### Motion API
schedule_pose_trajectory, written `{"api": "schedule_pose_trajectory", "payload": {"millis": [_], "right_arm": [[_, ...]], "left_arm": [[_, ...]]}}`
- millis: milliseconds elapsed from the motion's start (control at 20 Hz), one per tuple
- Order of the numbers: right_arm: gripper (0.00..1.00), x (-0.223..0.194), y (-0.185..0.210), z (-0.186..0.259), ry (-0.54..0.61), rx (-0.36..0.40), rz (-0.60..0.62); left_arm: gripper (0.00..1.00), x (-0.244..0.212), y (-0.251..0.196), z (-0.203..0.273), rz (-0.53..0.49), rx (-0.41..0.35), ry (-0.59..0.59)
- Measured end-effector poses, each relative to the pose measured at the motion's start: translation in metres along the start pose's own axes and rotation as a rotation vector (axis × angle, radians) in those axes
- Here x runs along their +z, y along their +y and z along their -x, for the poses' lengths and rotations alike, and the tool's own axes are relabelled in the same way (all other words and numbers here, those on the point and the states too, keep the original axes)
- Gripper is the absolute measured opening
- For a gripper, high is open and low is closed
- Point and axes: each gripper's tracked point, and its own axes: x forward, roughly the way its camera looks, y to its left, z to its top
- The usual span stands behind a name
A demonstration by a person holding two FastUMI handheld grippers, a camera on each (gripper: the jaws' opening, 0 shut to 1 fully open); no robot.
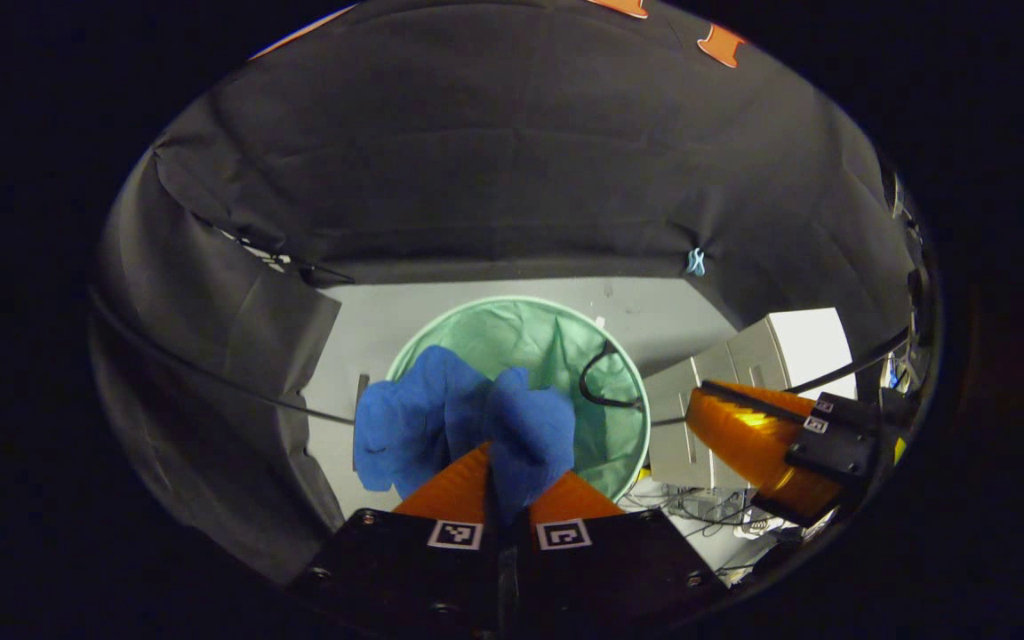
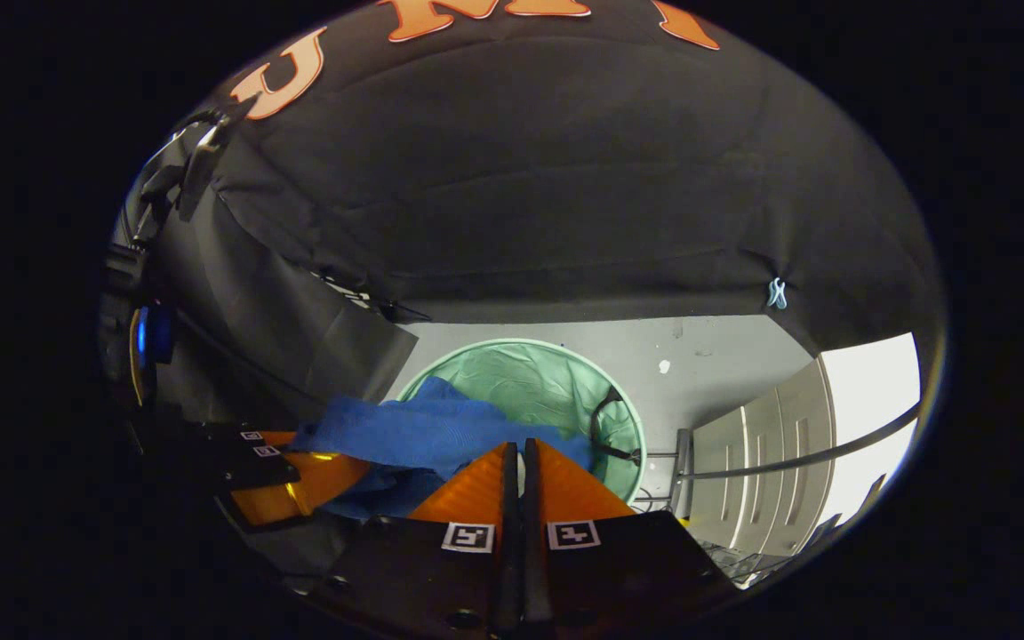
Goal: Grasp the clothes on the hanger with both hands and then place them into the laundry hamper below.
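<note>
Blue clothes (image 1: 450, 427) hang bunched over the green hamper (image 1: 628, 444), hiding part of it. Left hand-held gripper (image 1: 505, 462) pinches them tight. Right hand-held gripper (image 2: 521, 458) looks closed; its hold is hard to see.

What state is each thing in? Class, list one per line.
Blue garment: bunched, hanging above the hamper.
Laundry hamper: open.
Left tongs: shut on the blue garment.
Right tongs: shut on the blue garment.
</note>
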Motion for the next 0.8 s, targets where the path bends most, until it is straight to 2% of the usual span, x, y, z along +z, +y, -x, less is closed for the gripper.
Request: {"api": "schedule_pose_trajectory", "payload": {"millis": [50, 100, 150, 300, 400, 450, 500, 550, 600, 650, 700, 800], "right_arm": [[0.09, -0.002, 0.001, 0.001, -0.003, -0.006, -0.004], [0.11, -0.003, 0.0, 0.004, -0.006, -0.006, -0.013], [0.28, -0.007, 0.001, 0.004, -0.008, -0.007, -0.025], [0.61, -0.014, -0.008, 0.017, -0.016, -0.047, -0.049], [0.75, -0.023, -0.019, 0.027, -0.024, -0.075, -0.059], [0.87, -0.027, -0.022, 0.033, -0.029, -0.088, -0.064], [0.82, -0.029, -0.024, 0.039, -0.033, -0.097, -0.066], [0.94, -0.032, -0.026, 0.045, -0.037, -0.099, -0.07], [1.0, -0.03, -0.028, 0.049, -0.044, -0.108, -0.07], [1.0, -0.029, -0.031, 0.054, -0.053, -0.114, -0.07], [0.91, -0.026, -0.032, 0.058, -0.06, -0.111, -0.071], [0.91, -0.024, -0.031, 0.061, -0.073, -0.108, -0.072]], "left_arm": [[0.11, -0.001, 0.0, 0.001, 0.001, 0.01, 0.004], [0.24, 0.001, 0.001, 0.0, -0.002, 0.012, -0.002], [0.37, 0.002, 0.0, 0.001, -0.002, 0.012, -0.011], [0.76, -0.001, 0.001, 0.007, 0.009, 0.018, -0.036], [0.84, -0.005, 0.0, 0.009, 0.017, 0.017, -0.042], [0.86, -0.007, -0.001, 0.012, 0.018, 0.013, -0.045], [0.93, -0.008, 0.001, 0.015, 0.02, 0.019, -0.053], [0.98, -0.006, 0.002, 0.019, 0.023, 0.021, -0.06], [0.97, -0.008, 0.002, 0.022, 0.032, 0.025, -0.069], [0.97, -0.008, 0.002, 0.026, 0.042, 0.029, -0.078], [0.98, -0.009, 0.004, 0.032, 0.052, 0.038, -0.087], [0.98, -0.009, 0.007, 0.045, 0.073, 0.052, -0.111]]}}
